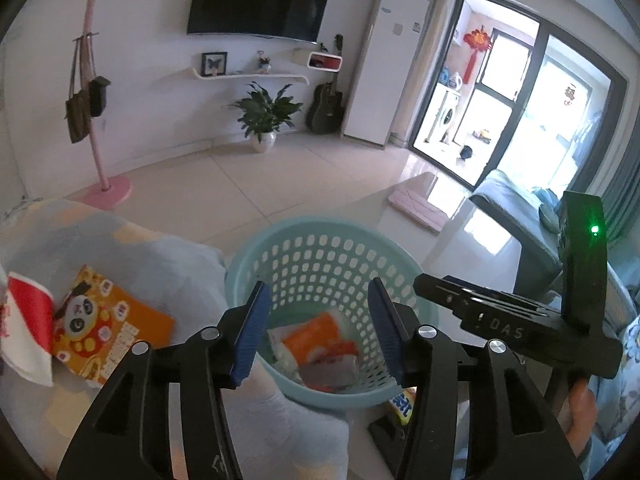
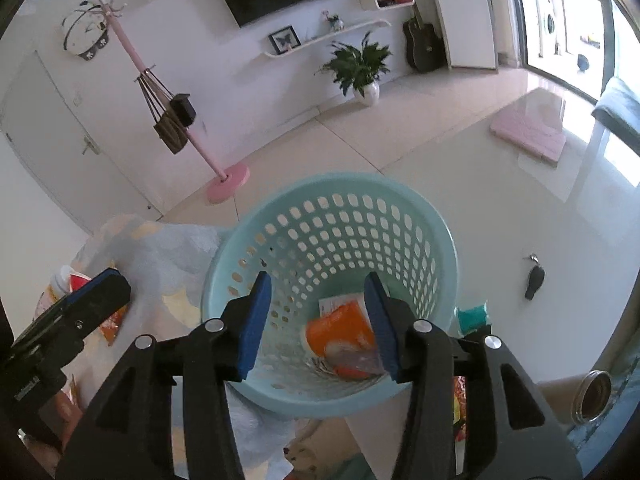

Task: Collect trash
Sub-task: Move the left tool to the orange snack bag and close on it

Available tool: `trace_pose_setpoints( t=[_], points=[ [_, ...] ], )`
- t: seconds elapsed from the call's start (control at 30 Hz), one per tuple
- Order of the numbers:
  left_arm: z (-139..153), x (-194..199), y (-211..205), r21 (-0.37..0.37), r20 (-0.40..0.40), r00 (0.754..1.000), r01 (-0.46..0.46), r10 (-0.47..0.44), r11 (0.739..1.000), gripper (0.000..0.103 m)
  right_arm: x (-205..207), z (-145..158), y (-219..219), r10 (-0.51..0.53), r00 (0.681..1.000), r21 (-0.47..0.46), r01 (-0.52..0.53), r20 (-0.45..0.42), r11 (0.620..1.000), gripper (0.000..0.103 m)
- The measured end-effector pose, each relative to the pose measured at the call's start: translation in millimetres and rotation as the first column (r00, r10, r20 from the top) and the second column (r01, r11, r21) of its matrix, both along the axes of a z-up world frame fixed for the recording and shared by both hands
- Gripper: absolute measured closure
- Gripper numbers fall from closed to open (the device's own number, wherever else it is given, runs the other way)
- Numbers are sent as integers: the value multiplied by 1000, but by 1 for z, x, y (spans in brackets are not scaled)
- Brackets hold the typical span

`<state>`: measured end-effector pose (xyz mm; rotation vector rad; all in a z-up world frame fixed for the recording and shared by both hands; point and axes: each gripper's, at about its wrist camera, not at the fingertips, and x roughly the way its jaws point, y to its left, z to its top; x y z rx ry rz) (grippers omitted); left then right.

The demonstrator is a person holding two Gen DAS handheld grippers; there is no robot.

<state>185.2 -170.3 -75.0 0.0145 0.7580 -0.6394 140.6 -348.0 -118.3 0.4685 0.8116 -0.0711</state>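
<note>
A pale teal perforated basket (image 1: 332, 264) stands on the floor against a blanket-covered seat. Orange and white wrappers (image 1: 316, 340) lie at its bottom. My left gripper (image 1: 318, 312) hangs open over the basket's mouth, nothing between its blue pads (image 1: 250, 332). In the right wrist view my right gripper (image 2: 318, 312) is also open above the same basket (image 2: 340, 220), and the orange wrapper (image 2: 340, 334) lies well below its pads. Each gripper shows from the side in the other's view: the right one (image 1: 424, 282) and the left one (image 2: 106, 282).
An orange panda packet (image 1: 108, 328) and a red and white packet (image 1: 28, 320) lie on the blanket (image 1: 132, 252). A yellow packet (image 1: 402, 404) sits by the basket's base. On the right are a teal item (image 2: 474, 316), an open jar (image 2: 594, 396) and a small black object (image 2: 534, 280) on the floor.
</note>
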Motion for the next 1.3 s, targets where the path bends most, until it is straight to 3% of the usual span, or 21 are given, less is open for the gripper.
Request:
trace_pose_setpoints(
  t=[0.33,0.53,0.73,0.97,1.03,1.17,1.3],
  points=[
    [27,-33,33,-45,71,996,-44,47,998,54,-8,28,38,80,994,-52,-76,70,996,58],
    [46,-62,79,-92,108,987,-110,120,990,54,-16,48,73,164,979,-84,-154,124,985,58],
    [55,-98,144,-109,126,962,-230,243,967,42,-17,56,120,274,951,-122,-258,142,958,58],
    [46,-135,216,-66,98,934,-340,345,938,31,-10,55,171,372,918,-152,-352,138,924,58],
    [39,-143,228,-46,79,931,-354,357,934,21,-5,52,186,402,904,-162,-379,145,911,58],
    [15,-151,241,-11,12,935,-355,355,935,16,13,39,208,424,897,-186,-400,120,898,53],
    [-10,-150,232,75,-48,943,-326,330,942,16,28,24,224,449,890,-192,-429,76,883,53]
  ],
)
